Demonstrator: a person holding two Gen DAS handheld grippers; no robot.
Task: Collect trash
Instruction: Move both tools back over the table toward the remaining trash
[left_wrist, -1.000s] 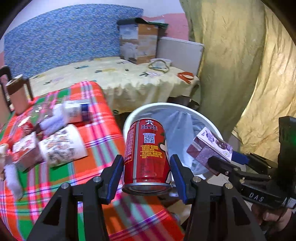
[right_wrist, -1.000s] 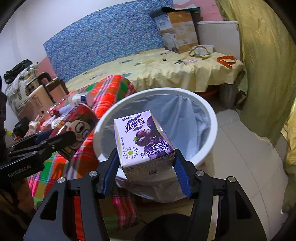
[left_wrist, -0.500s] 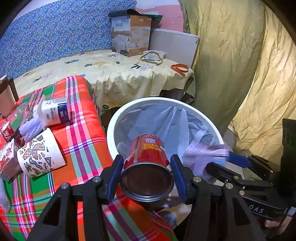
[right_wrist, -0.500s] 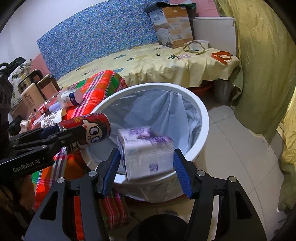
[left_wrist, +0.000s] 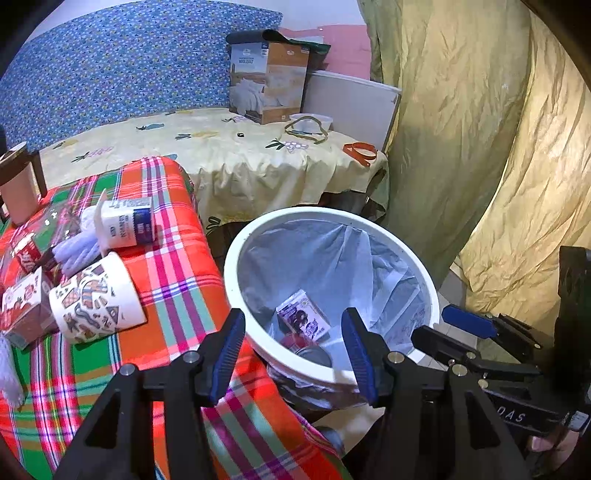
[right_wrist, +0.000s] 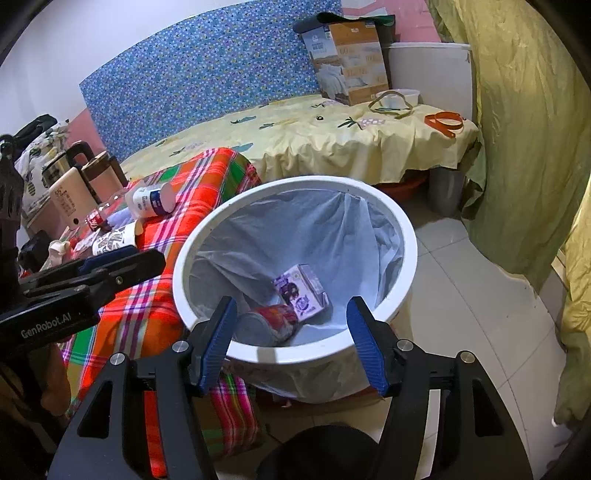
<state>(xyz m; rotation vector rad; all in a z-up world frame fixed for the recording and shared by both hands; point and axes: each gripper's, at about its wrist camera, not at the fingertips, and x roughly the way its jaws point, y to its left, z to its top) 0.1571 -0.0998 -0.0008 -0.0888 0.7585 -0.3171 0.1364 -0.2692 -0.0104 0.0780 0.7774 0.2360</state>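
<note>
A white trash bin (left_wrist: 236, 254) (right_wrist: 406, 236) with a grey liner stands on the floor beside the plaid table. At its bottom lie a red can (right_wrist: 269, 323) (left_wrist: 295, 341) on its side and a purple milk carton (right_wrist: 301, 290) (left_wrist: 303, 319). My left gripper (left_wrist: 293, 349) hangs over the bin's near rim, its jaws opening with nothing between them. My right gripper (right_wrist: 293, 339) is likewise over the rim, jaws opening and empty. On the plaid cloth lie a patterned paper cup (left_wrist: 96, 299), a white bottle (left_wrist: 125, 221) (right_wrist: 151, 201) and a small red carton (left_wrist: 22, 310).
The plaid-covered table (left_wrist: 173, 280) sits left of the bin. Behind is a yellow-clothed table (right_wrist: 332, 147) bearing a cardboard box (right_wrist: 351, 59), a bowl and an orange strap. A yellow curtain (left_wrist: 498, 147) hangs at right. Tiled floor (right_wrist: 461, 295) lies right of the bin.
Both grippers let go: the red can left the left jaws and the purple carton left the right jaws, and both dropped into the bin. The jaws now stand wider.
</note>
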